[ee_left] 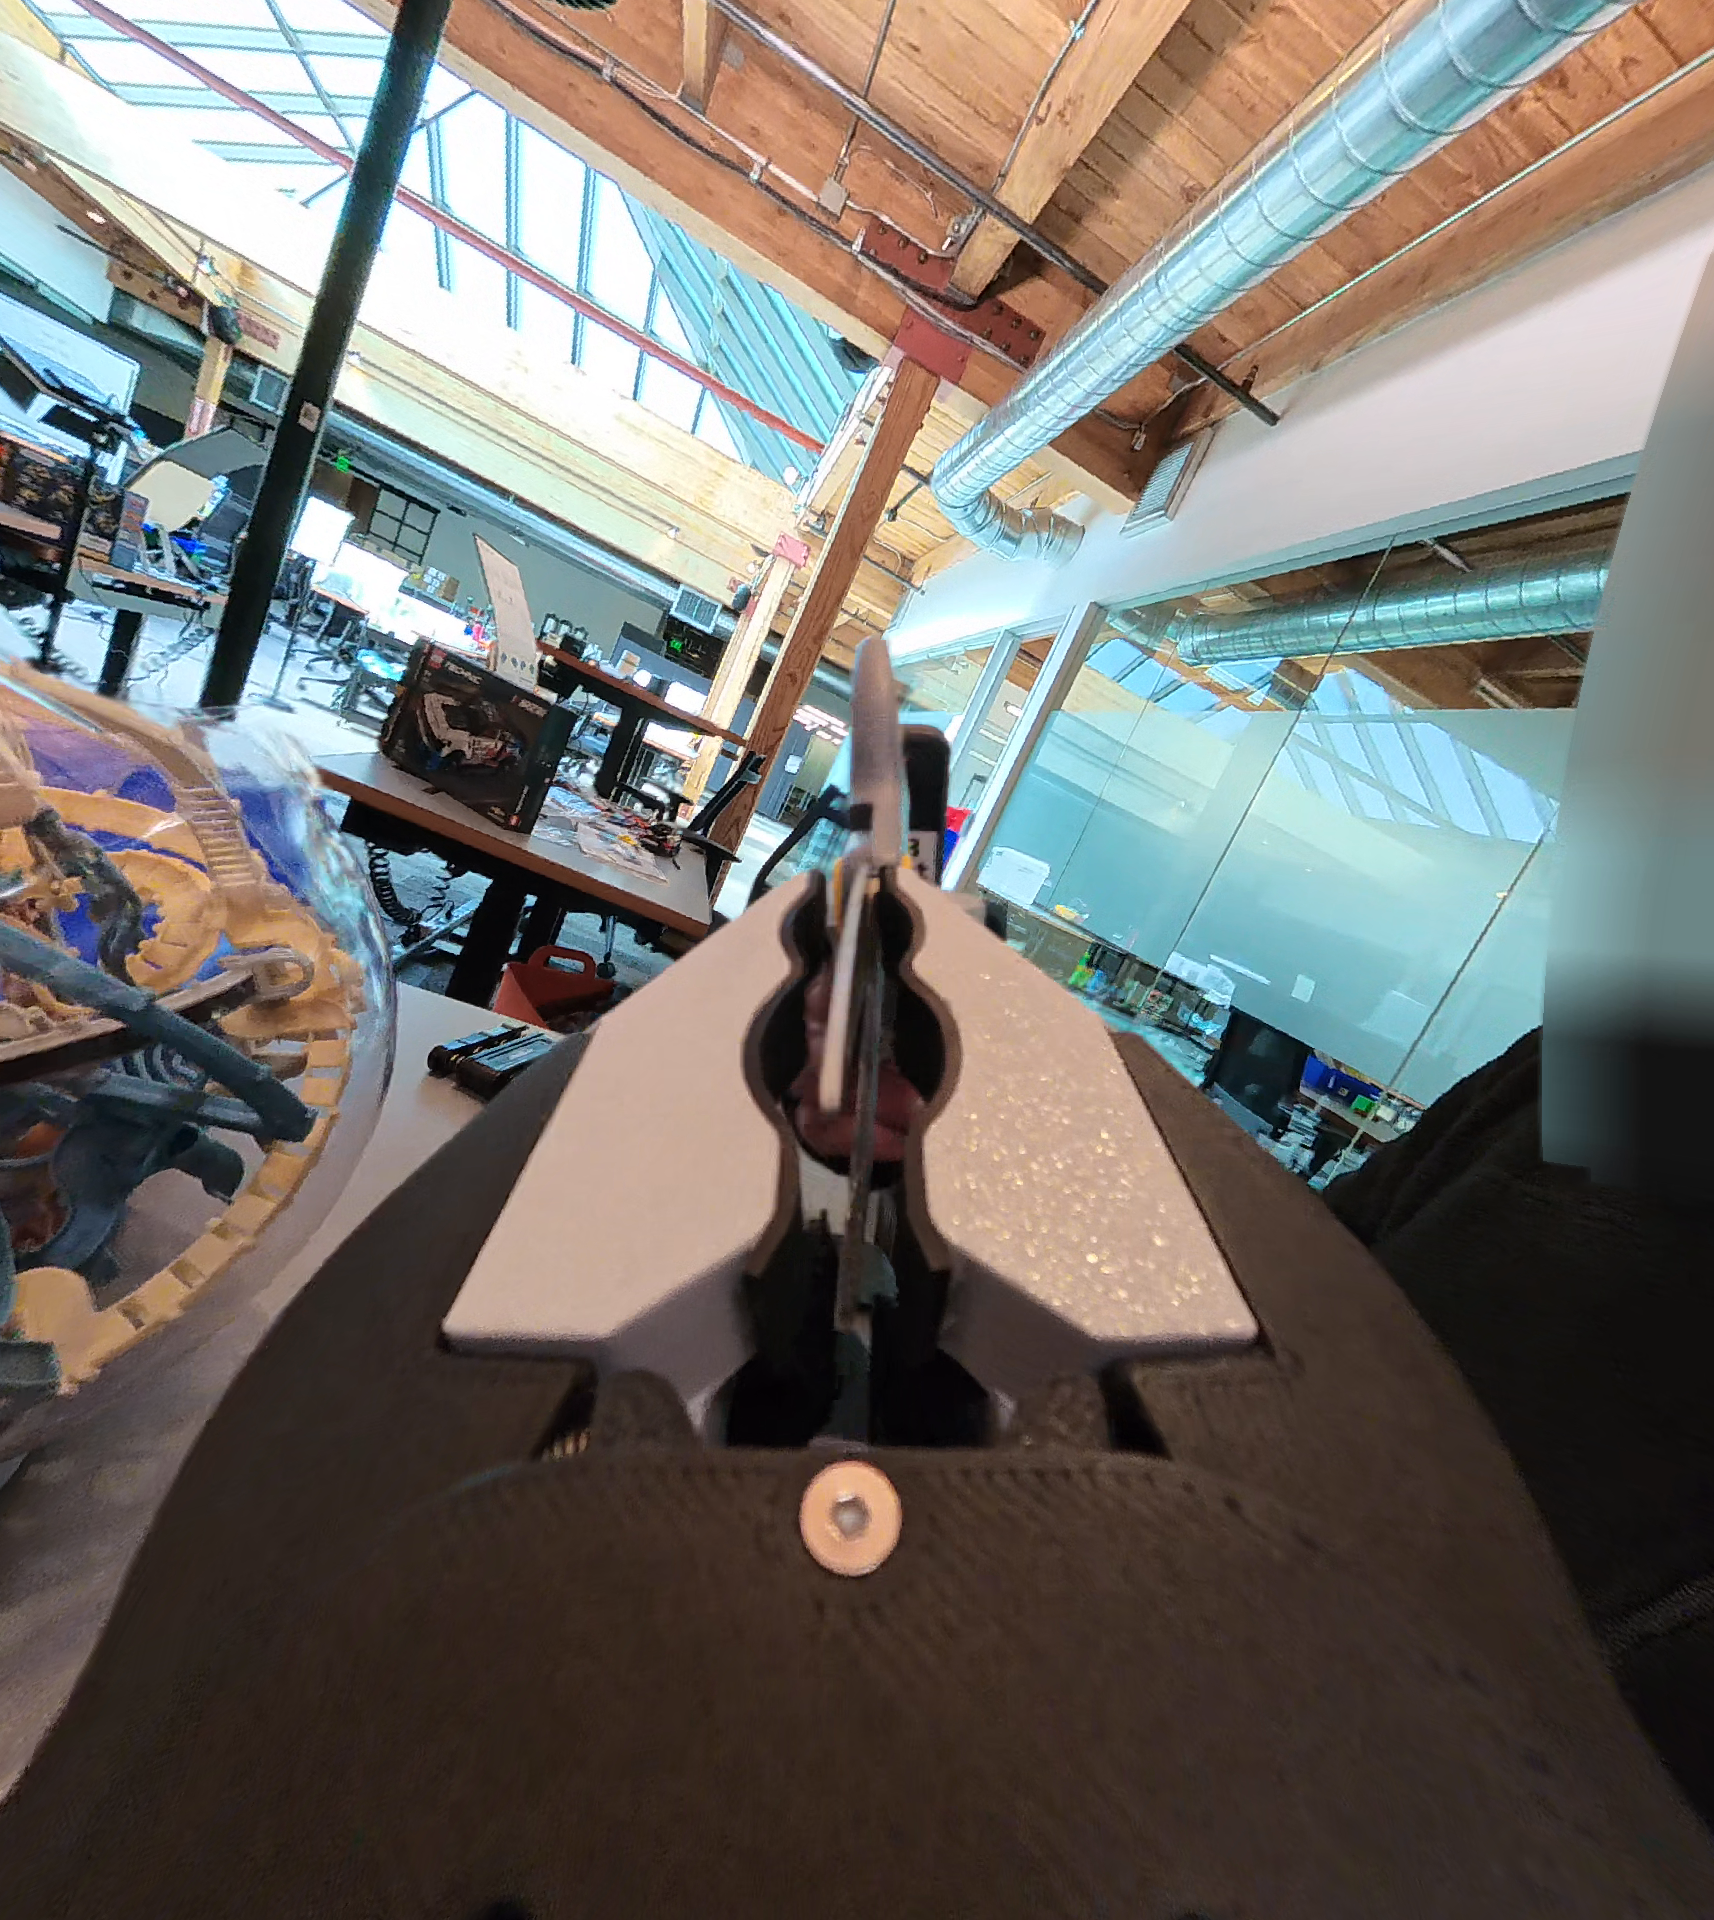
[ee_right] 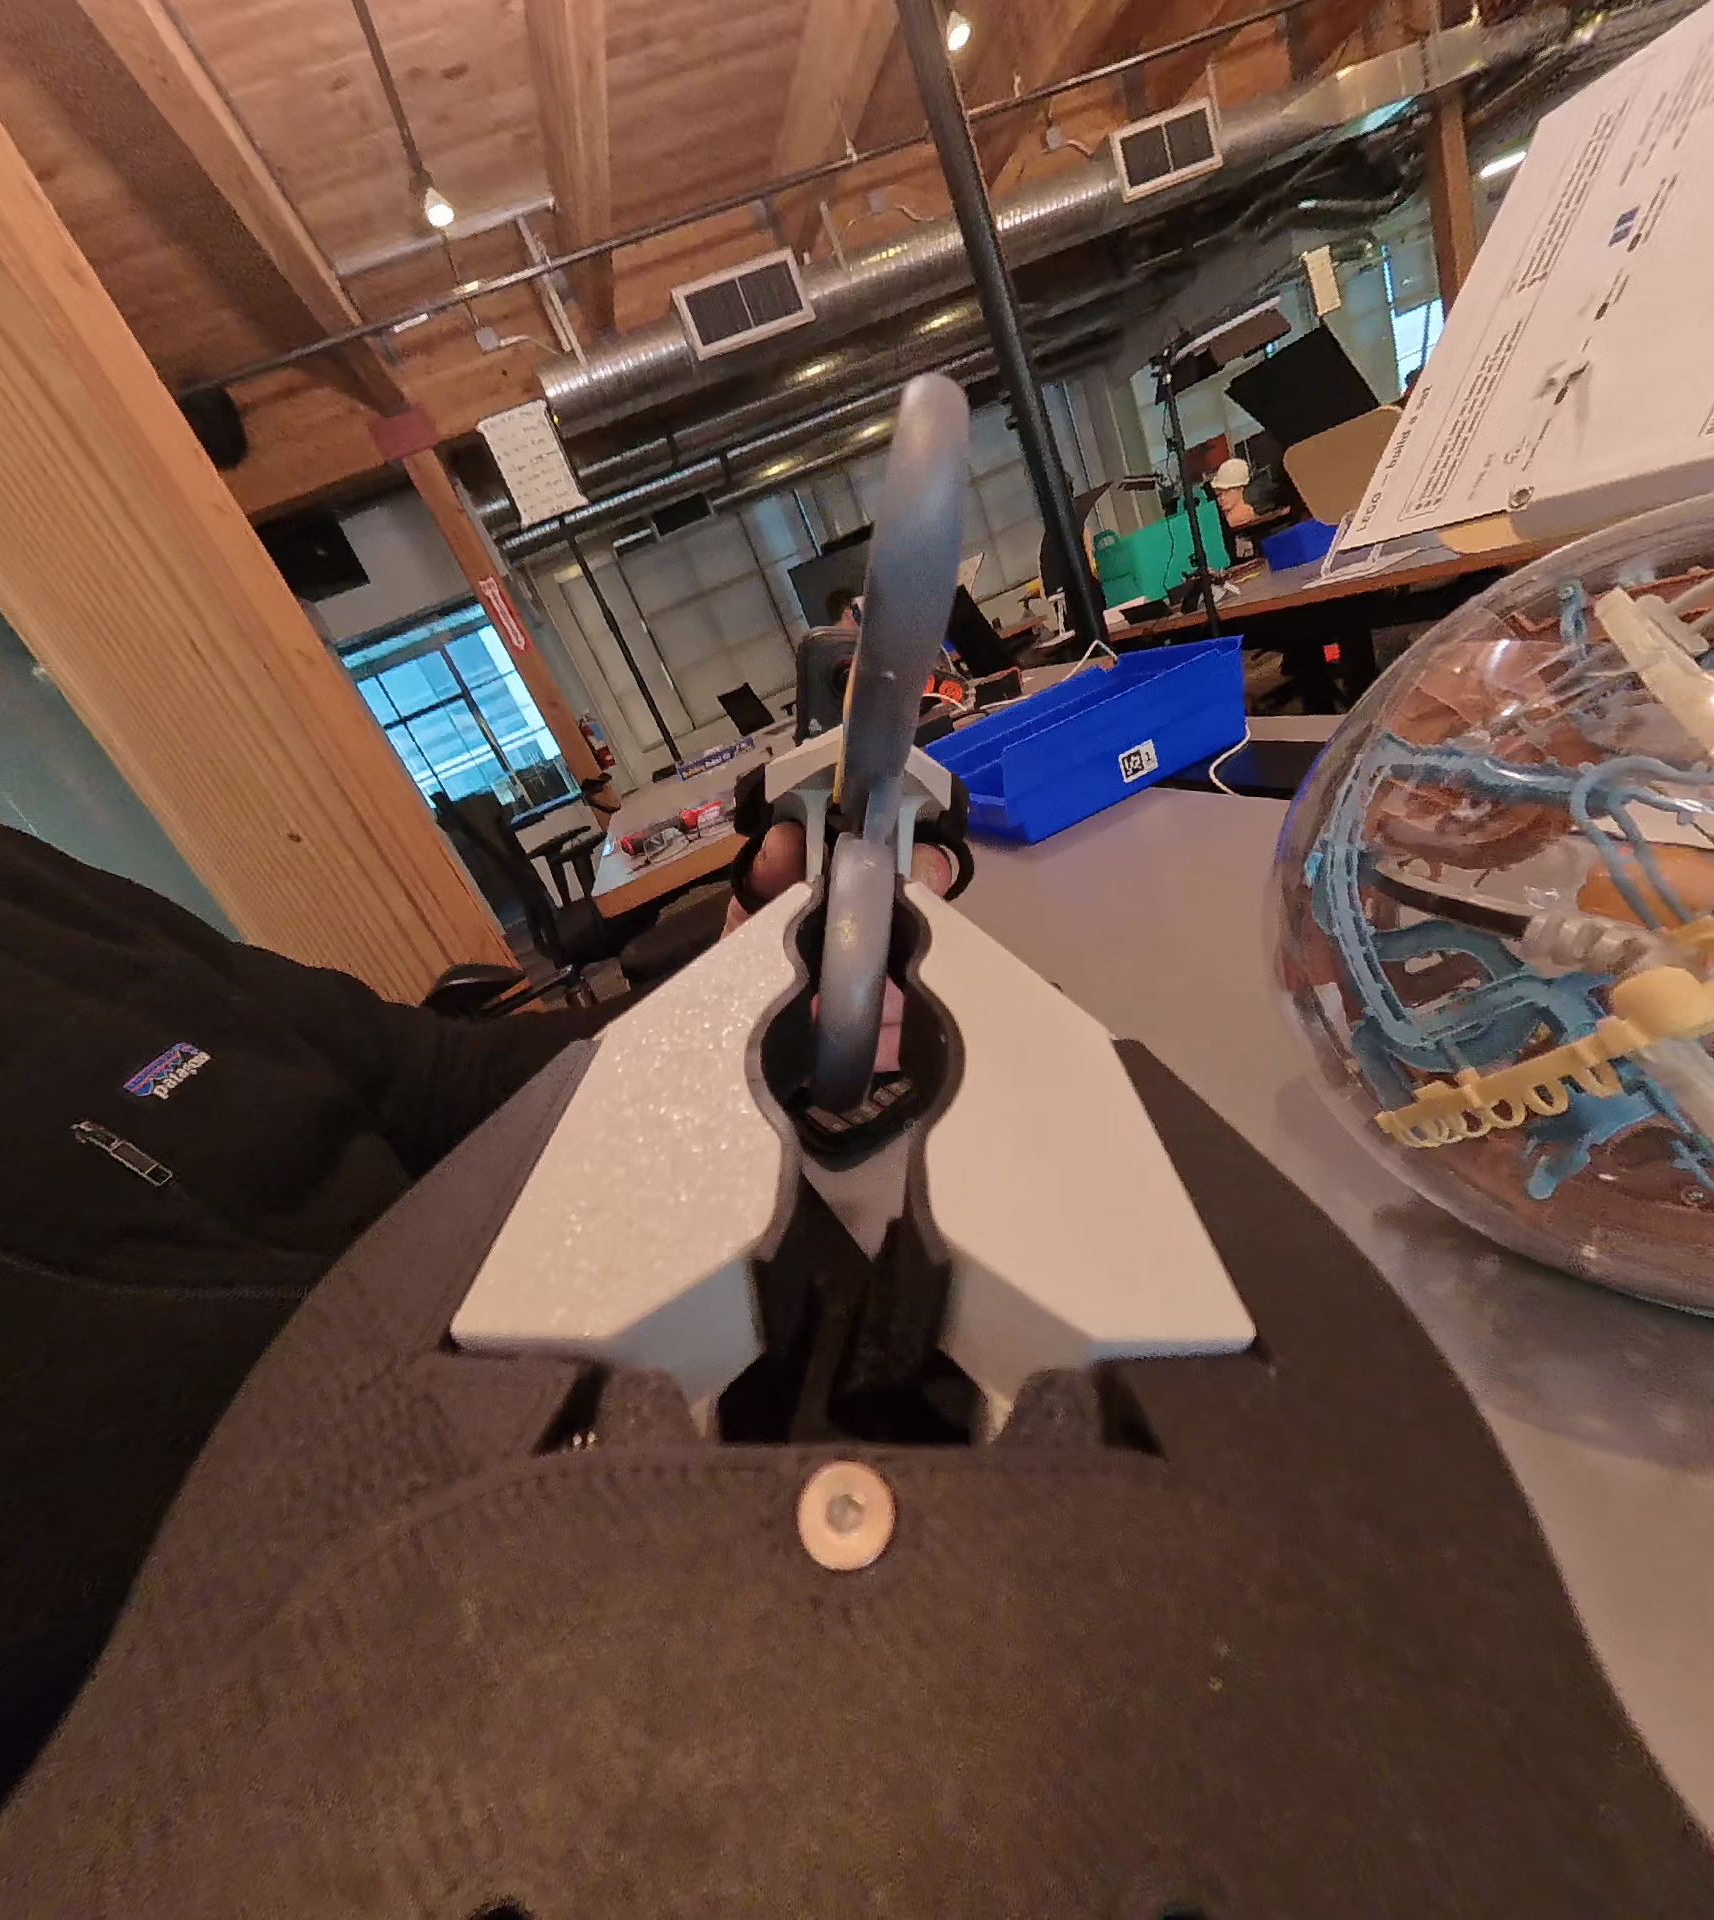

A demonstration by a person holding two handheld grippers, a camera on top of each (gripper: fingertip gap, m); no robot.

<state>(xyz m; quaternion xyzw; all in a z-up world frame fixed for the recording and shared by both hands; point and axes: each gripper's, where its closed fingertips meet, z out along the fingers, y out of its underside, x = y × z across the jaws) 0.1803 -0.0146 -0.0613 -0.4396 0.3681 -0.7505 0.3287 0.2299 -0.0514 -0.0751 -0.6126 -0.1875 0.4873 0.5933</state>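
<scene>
My left gripper (ee_left: 858, 894) is shut on a thin grey-blue flat piece (ee_left: 874, 727), seen edge-on and sticking out past the fingertips. My right gripper (ee_right: 858, 883) is shut on the same curved grey-blue piece (ee_right: 910, 582) from the opposite side. The left gripper (ee_right: 848, 800) also shows farther off in the right wrist view, clamped on the piece, with a gloved hand behind it. A clear ball with coloured tracks inside (ee_left: 105, 1039) rests on the grey table (ee_right: 1144, 935). It is left of my left gripper and right of my right gripper (ee_right: 1559, 935), apart from both.
A person in a black fleece (ee_right: 105, 1143) is close behind the grippers. A blue bin (ee_right: 1092, 738) and a white printed board (ee_right: 1611, 260) stand beyond the ball. A wooden post (ee_right: 157, 520) is at the left. A dark box (ee_left: 479, 738) lies on a farther table. The tips of one gripper are about 7 cm away from the tips of the other.
</scene>
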